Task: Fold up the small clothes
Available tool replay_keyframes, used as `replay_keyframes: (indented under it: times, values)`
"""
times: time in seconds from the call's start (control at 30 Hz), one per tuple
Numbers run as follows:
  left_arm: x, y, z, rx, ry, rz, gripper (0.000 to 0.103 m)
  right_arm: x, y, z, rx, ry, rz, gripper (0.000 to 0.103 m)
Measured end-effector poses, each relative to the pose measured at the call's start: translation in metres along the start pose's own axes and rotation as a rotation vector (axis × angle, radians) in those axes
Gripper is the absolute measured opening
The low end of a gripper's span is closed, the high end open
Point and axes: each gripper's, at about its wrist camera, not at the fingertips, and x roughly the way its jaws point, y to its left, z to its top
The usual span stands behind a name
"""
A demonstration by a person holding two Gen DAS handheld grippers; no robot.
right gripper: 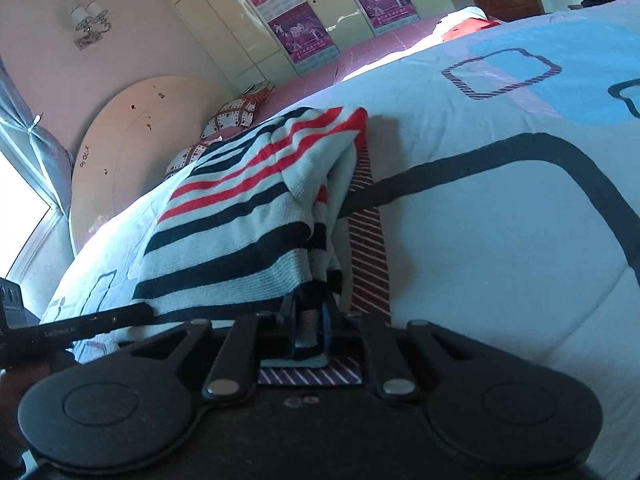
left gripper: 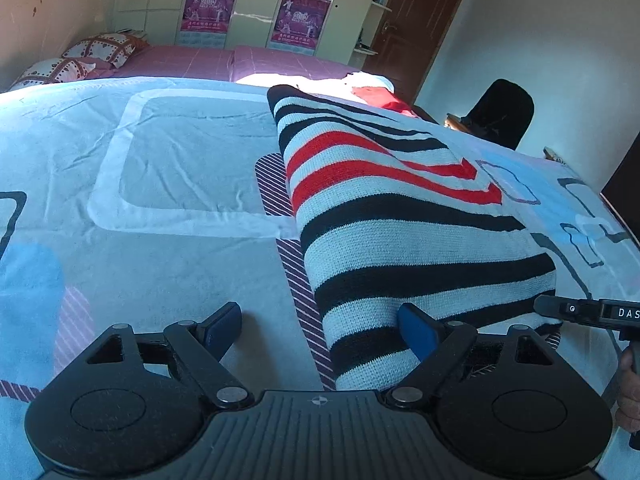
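Two grippers work the black, white and red striped knit garment (left gripper: 384, 216), which lies partly folded on the pale blue patterned bed cover (left gripper: 168, 264). We have the right gripper (right gripper: 310, 330) clenched on its near edge, while the left gripper (left gripper: 320, 326) stands released, one of its fingers (left gripper: 416, 328) touching the knit. The next move, in our judgement, calls for a left grasp on that edge before folding over.

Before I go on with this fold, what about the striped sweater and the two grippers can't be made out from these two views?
- Striped sweater, near hem: in the left wrist view the gripper body covers it.
- Right gripper: in its own view the pinched cloth hides the pad faces; in the left view the frame edge cuts it off.
- Left gripper: open; whether its right finger touches the sweater is unclear.
- Sweater's underside: against the bedspread in both views.
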Motion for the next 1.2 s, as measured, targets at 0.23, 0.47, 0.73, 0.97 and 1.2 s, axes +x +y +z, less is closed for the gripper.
replay_keyframes:
  times: [0.23,0.47,0.73,0.97,1.2]
  values:
    - [-0.011,0.002,0.021,-0.031,-0.058,-0.062,0.085,-0.017,0.011,0.025,-0.015,-0.041,0.035,0.045]
    - [0.023,0.002,0.031,-0.06,0.018,-0.064,0.085,0.025,-0.004,0.041,0.024,0.041,0.024,0.042]
    - [0.019,0.007,0.033,-0.057,0.015,-0.077,0.085,0.011,-0.017,0.043,0.153,0.019,0.152,0.046]
    - [0.04,0.031,0.044,-0.254,0.058,-0.301,0.085,0.027,-0.039,0.064,0.235,0.042,0.209,0.076]
    - [0.062,0.035,0.044,-0.289,0.097,-0.366,0.079,0.048,-0.055,0.069,0.228,0.08,0.256,0.072]
